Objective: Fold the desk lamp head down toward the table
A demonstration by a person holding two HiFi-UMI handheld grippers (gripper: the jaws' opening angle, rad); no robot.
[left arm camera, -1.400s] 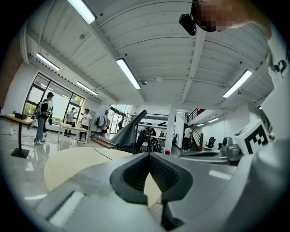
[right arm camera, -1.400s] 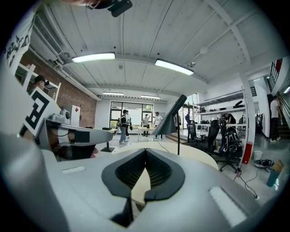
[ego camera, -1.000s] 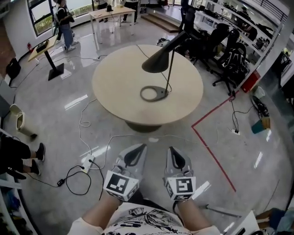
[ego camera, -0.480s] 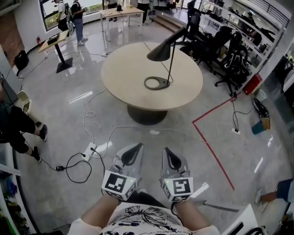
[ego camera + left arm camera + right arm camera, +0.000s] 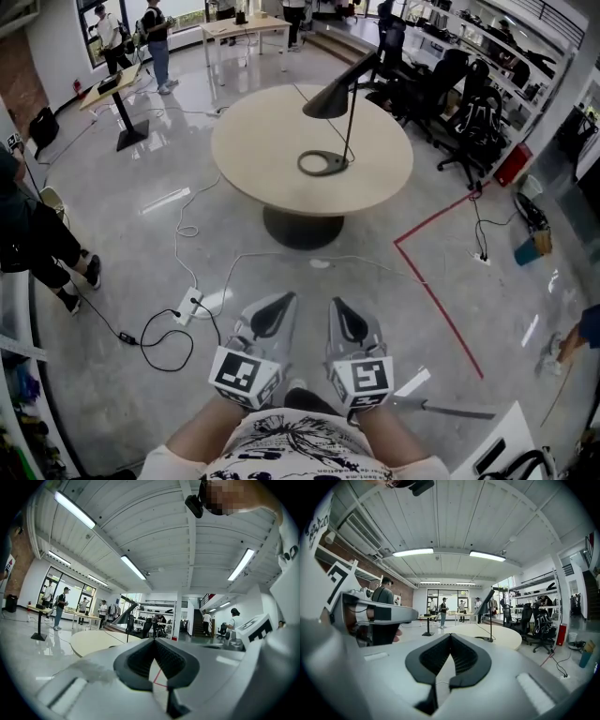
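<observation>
Here, the approach to the lamp is not yet made. Both grippers sit low in the head view, close to the person's body and well apart from the round table (image 5: 253,155) at upper centre, where the desk lamp (image 5: 350,133) stands. The left gripper (image 5: 284,298) and right gripper (image 5: 337,303) each have their jaws pressed together on nothing. Done well, the step likely means walking up to the table, parting one gripper's jaws and taking the lamp head (image 5: 328,99) near where it meets the stem (image 5: 353,108). The other gripper could steady the base ring (image 5: 324,163) against tipping. The lamp is black, with a cone-shaped head tilted atop a slim upright stem that rises from an open ring.
</observation>
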